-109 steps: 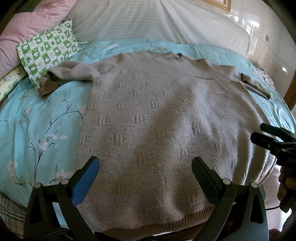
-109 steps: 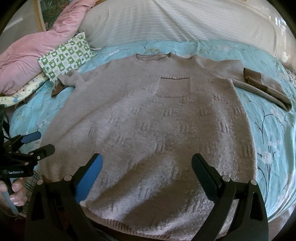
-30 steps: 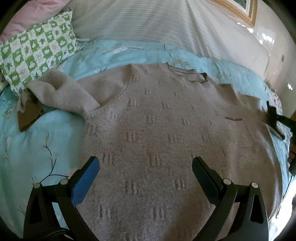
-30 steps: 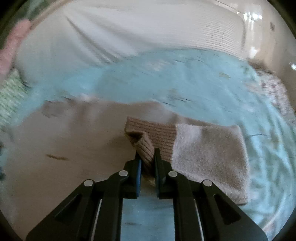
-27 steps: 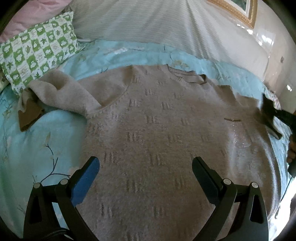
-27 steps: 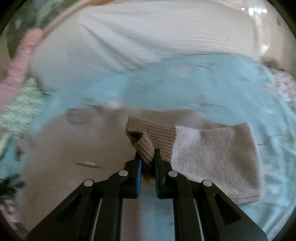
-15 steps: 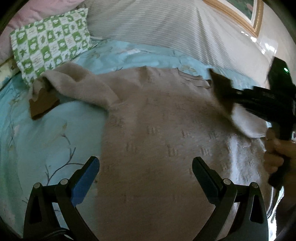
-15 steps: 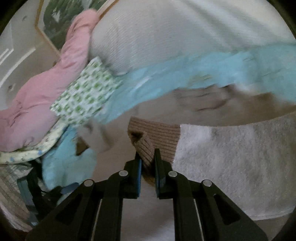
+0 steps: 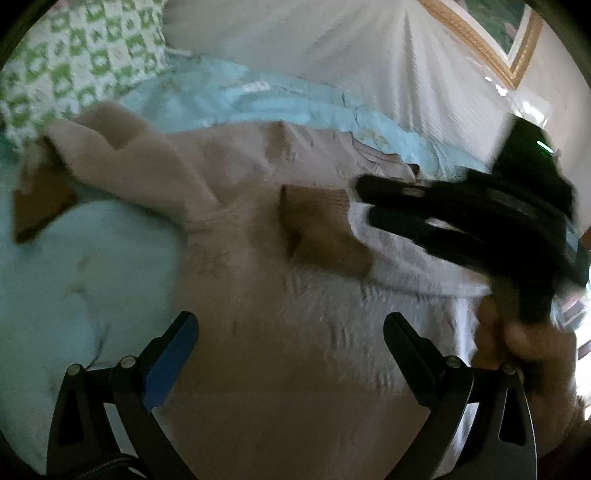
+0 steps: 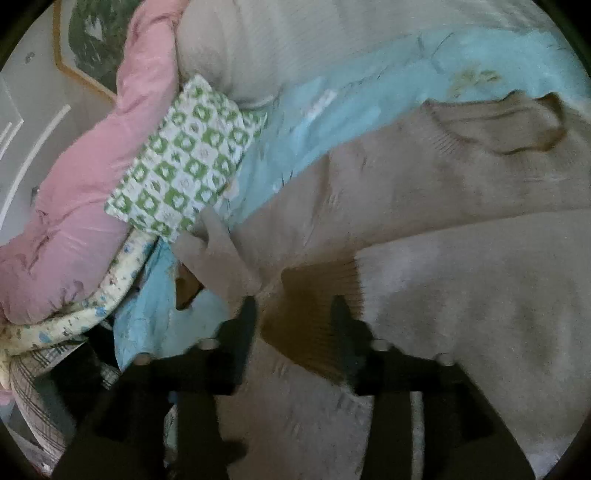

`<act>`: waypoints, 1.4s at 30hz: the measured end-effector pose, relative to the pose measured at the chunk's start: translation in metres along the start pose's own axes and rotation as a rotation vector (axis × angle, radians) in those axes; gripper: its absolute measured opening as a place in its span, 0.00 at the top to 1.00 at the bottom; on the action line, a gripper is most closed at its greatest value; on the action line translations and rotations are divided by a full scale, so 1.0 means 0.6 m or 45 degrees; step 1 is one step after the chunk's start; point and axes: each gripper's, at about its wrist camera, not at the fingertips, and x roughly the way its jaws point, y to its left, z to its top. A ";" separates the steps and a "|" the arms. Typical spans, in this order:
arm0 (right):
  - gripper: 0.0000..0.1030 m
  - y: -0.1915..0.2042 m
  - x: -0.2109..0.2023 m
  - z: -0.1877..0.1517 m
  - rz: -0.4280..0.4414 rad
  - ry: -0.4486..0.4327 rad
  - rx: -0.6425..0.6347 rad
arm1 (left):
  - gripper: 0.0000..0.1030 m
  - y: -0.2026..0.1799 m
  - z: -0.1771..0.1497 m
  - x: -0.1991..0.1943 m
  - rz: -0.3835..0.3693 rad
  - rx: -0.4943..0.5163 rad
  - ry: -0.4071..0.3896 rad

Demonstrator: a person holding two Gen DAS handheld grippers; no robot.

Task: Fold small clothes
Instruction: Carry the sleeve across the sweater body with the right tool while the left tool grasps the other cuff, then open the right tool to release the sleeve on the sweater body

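A beige knit sweater [image 9: 266,295] lies flat on a light-blue bed sheet [image 9: 92,266]. Its right sleeve is folded across the chest, and its brown ribbed cuff [image 9: 317,221] rests on the body. In the right wrist view the cuff [image 10: 310,317] lies between the parted fingers of my right gripper [image 10: 291,306], which is open. From the left wrist view the right gripper [image 9: 364,201] sits just right of the cuff. My left gripper [image 9: 290,328] is open and empty above the sweater's lower body. The left sleeve [image 9: 122,155] lies out to the left with its cuff [image 9: 37,206] on the sheet.
A green-and-white checked pillow [image 10: 184,162] and a pink quilt [image 10: 85,192] lie at the bed's left side. A white striped pillow [image 9: 295,48] lies behind the collar [image 10: 498,129]. A framed picture [image 9: 491,33] hangs on the wall.
My right gripper carried the right cuff leftward across the chest, then opened and let it go. My left gripper moved forward over the sweater, staying open.
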 end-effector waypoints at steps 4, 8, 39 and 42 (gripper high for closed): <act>0.52 -0.004 -0.085 -0.020 -0.045 -0.133 0.032 | 0.02 0.000 0.032 0.038 -0.072 -0.059 0.046; 0.52 -0.024 -0.165 -0.048 -0.111 -0.252 0.075 | 0.03 -0.011 0.070 0.077 -0.116 -0.093 0.054; 0.92 -0.285 -0.274 -0.008 -0.766 -0.276 0.227 | 0.94 -0.009 0.094 0.099 0.043 0.057 -0.038; 0.92 -0.276 -0.288 0.000 -0.845 -0.311 0.145 | 0.94 -0.028 0.108 0.096 0.022 0.086 -0.062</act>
